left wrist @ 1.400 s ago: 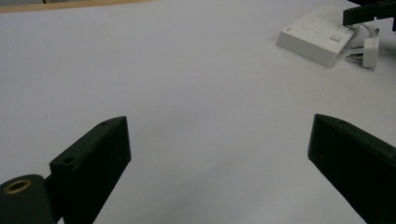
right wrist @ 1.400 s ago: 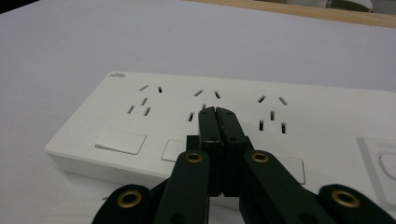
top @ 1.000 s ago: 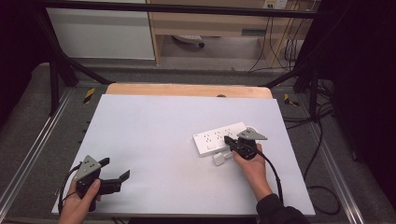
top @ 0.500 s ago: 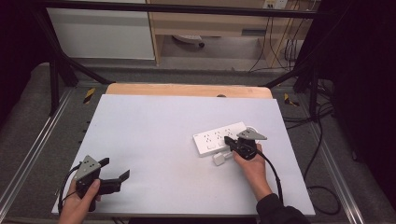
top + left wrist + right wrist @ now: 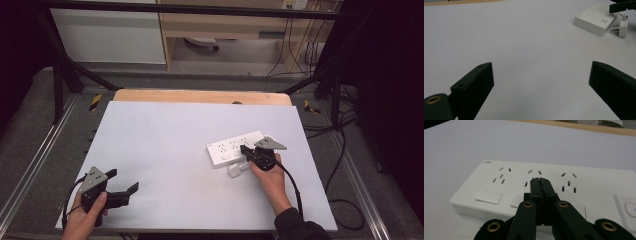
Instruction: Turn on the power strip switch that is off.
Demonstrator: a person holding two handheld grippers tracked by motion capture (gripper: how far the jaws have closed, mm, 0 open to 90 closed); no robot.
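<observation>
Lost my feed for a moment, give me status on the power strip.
Right hand-held gripper shut, empty, tips over the power strip. Left hand-held gripper open, idle near the table corner. Loose plug lies beside the strip. Nothing blocking.

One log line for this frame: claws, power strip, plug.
right claw: shut, over power strip | left claw: open, holding nothing | plug: unplugged, lying beside strip

- Power strip [image 5: 549, 185]: white plastic, smooth, faint sheen.
- Plug [image 5: 623, 28]: white plastic body, bare metal prongs.
- Table top [image 5: 165, 150]: pale matt sheet, smooth; wooden edge [image 5: 200, 96] behind.
- Right gripper [image 5: 541, 185]: matt black plastic jaws, brass-coloured rivets.
</observation>
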